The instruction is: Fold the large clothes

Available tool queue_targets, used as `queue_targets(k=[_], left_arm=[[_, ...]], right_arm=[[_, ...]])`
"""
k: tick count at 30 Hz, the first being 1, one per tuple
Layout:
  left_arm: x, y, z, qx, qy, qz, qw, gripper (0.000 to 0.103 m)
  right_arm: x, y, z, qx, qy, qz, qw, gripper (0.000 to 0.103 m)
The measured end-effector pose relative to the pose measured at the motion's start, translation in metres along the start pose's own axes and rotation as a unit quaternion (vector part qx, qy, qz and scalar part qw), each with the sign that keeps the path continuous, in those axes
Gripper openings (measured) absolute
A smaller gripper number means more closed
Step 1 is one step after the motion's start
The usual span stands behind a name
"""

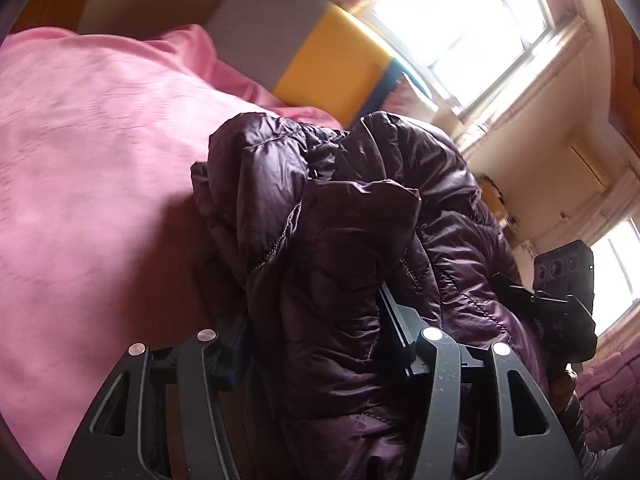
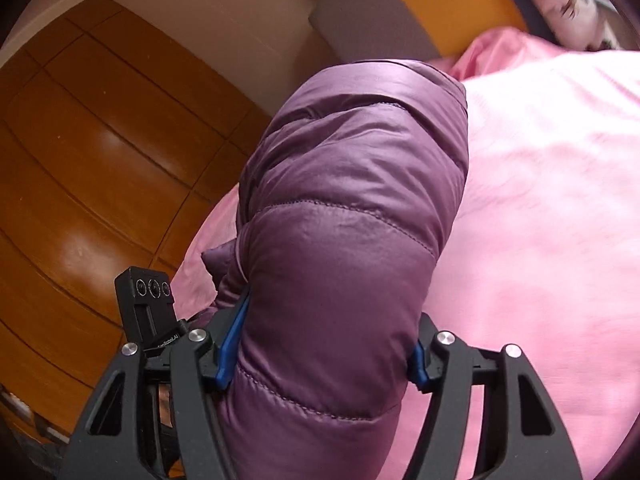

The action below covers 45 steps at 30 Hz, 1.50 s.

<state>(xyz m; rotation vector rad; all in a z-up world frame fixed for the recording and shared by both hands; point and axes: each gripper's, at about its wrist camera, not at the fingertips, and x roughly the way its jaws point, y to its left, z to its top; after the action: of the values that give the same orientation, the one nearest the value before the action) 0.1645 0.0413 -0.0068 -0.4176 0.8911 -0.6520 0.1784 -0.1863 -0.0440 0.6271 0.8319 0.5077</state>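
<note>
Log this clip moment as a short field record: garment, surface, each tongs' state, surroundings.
garment: purple quilted puffer jacket, bunched and lifted, not yet folded flat
surface: pink bedsheet beneath it
left tongs: shut on a bunch of jacket fabric
right tongs: shut on a padded section of the jacket
background: grey and yellow headboard, bright window, wooden wardrobe doors
other: the right unit shows at the right edge of the left wrist view

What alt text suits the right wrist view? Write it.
The right gripper clamps a puffy purple jacket, bulging up between its blue-padded fingers. Behind lie a pink bedsheet and wooden wardrobe.
</note>
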Motion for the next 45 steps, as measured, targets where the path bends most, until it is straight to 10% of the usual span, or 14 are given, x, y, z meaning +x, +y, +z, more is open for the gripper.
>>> queue_targets(k=[5,12,22,32,45], left_arm=[[0.071,-0.072,0.020,0.053,0.043,-0.033,0.9971,0.054],[0.173,-0.149,0.023,0.173,0.102,0.082,0.9763,0.056],[0.131,-0.160,0.004,0.177,0.025,0.110,0.9776,0.060],[0.154,-0.123,-0.001,0.144,0.061,0.132,0.9788,0.073],[0.119,-0.132,-0.002,0.139,0.007,0.158,0.9776,0.090]], right_arm=[[-0.074,-0.040,0.008,-0.001,-0.067,-0.067,0.995,0.063],[-0.097,-0.130,0.003,0.076,-0.032,-0.167,0.983,0.069],[-0.108,-0.052,0.012,0.017,-0.114,-0.331,0.937,0.088],[0.020,-0.053,0.037,-0.053,-0.060,-0.425,0.902,0.083],[-0.003,-0.046,0.015,-0.050,-0.086,-0.409,0.907,0.085]])
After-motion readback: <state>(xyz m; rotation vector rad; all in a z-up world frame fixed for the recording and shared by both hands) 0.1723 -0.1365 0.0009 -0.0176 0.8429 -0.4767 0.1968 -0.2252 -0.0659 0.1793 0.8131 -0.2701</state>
